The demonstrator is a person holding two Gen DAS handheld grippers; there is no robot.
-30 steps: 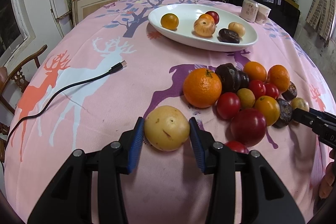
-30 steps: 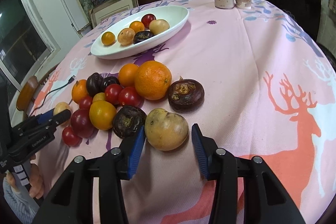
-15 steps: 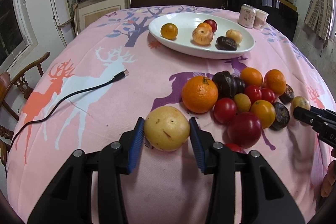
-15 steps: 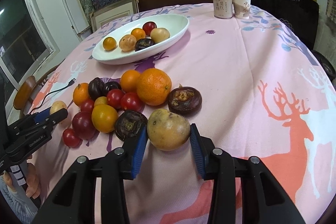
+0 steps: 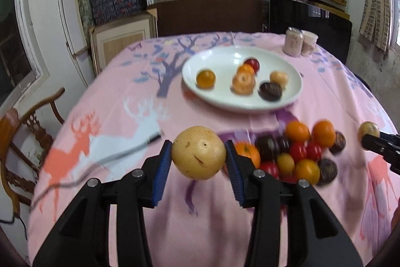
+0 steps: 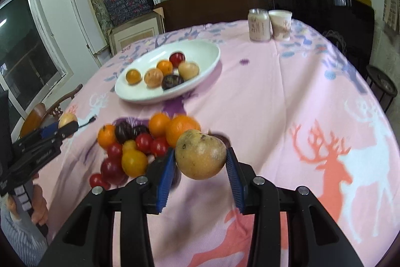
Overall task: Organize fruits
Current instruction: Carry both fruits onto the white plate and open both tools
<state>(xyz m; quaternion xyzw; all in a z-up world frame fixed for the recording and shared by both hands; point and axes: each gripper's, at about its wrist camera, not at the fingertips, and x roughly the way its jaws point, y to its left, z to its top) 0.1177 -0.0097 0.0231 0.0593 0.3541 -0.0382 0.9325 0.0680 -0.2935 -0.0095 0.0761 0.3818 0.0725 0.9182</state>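
My left gripper (image 5: 199,156) is shut on a pale yellow round fruit (image 5: 198,152) and holds it above the pink cloth. My right gripper (image 6: 200,159) is shut on a brownish-yellow fruit (image 6: 200,154), also lifted off the table. A pile of oranges, red tomatoes and dark fruits (image 5: 297,152) lies on the cloth between the two grippers, seen from the right as the fruit pile (image 6: 140,142). Farther back stands a white oval plate (image 5: 225,101) holding several fruits. The right gripper (image 5: 370,135) with its fruit shows at the left wrist view's right edge.
A black cable (image 5: 120,154) lies on the cloth at the left. A can (image 6: 258,25) and a paper cup (image 6: 281,24) stand at the table's far side. A wooden chair (image 5: 22,131) is beside the table's left edge. Shelves of boxes fill the background.
Both grippers have risen with their fruits, which now hang clear of the cloth. The right jaws first closed onto their fruit. The table looks farther below.
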